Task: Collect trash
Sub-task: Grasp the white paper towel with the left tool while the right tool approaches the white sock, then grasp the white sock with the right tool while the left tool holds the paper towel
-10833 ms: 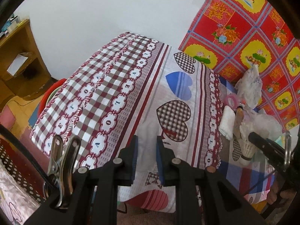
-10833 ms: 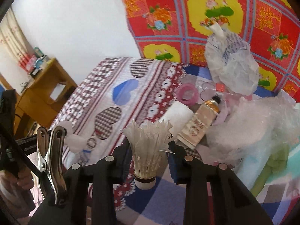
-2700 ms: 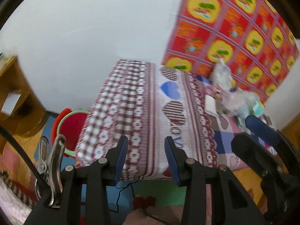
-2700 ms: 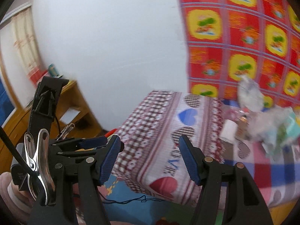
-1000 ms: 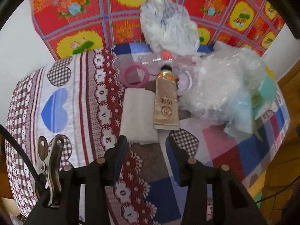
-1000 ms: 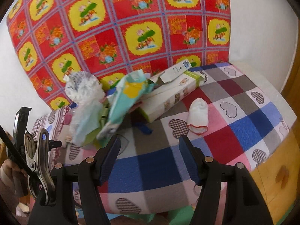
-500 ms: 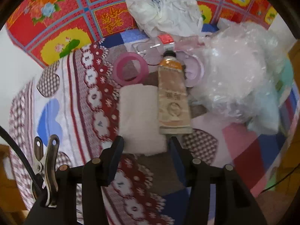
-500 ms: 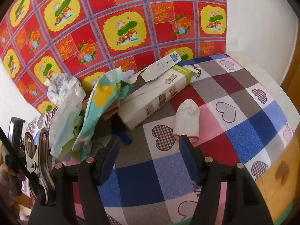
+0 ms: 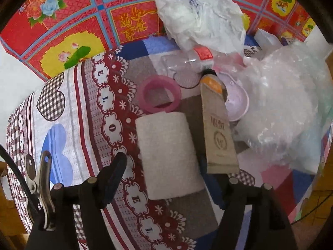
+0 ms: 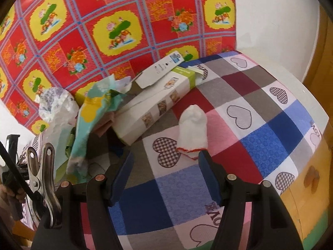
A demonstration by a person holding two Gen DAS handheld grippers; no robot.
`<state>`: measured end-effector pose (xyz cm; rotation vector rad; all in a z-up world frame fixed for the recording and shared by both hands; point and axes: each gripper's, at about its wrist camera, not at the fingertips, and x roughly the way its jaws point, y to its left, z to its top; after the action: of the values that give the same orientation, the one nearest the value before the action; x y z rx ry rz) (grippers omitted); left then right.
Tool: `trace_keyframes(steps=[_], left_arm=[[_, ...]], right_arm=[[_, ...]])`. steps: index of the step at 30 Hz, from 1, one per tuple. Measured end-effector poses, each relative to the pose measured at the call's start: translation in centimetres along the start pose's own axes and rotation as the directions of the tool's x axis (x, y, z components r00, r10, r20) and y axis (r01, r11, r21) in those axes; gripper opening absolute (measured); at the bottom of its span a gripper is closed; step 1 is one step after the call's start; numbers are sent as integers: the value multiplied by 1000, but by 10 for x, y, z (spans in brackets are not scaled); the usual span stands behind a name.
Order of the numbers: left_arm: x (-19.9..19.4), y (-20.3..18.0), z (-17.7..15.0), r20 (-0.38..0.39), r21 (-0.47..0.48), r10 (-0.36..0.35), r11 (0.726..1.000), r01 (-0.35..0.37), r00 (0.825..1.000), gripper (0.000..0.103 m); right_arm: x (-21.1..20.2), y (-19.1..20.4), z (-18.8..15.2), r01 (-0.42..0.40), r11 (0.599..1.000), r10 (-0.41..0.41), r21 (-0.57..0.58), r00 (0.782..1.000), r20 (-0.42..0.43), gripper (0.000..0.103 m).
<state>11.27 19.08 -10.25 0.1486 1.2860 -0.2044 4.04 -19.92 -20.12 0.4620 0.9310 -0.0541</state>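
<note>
My left gripper (image 9: 164, 175) has just been opening its fingers wide. The white folded tissue (image 9: 168, 156) lies flat on the counter (image 9: 83, 108), right between them, not yet pinched. It looks soft and light, so I think I should squeeze it gently across its middle. My right gripper (image 10: 164, 177) is wide too, empty, with a white sock (image 10: 192, 131) just ahead.

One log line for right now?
left gripper: jaws just opening, astride white pad | right gripper: open, empty, before white sock
</note>
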Motion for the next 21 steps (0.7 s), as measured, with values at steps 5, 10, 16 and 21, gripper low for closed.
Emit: trace_keyframes(steps=[5,10,16,21], left_arm=[[-3,-4,-4,28,-17,-7,1000,8,1000,58],[-9,-4,-8,52,-14,-20,1000,20,998,30],[-21,6,-41,37,-107,2,994,2,999,27],[-34,19,-83,13,-220,13,975,-10,1000,28]], right_arm=[[8,-8,4,18,1000,-17,14,1000,-8,66],[16,-15,8,22,999,-21,26,999,-24,66],[27,-19,15,24,1000,-24,4,999,-36,66],[44,-23,23,29,1000,-30,-11,998,-59,66]])
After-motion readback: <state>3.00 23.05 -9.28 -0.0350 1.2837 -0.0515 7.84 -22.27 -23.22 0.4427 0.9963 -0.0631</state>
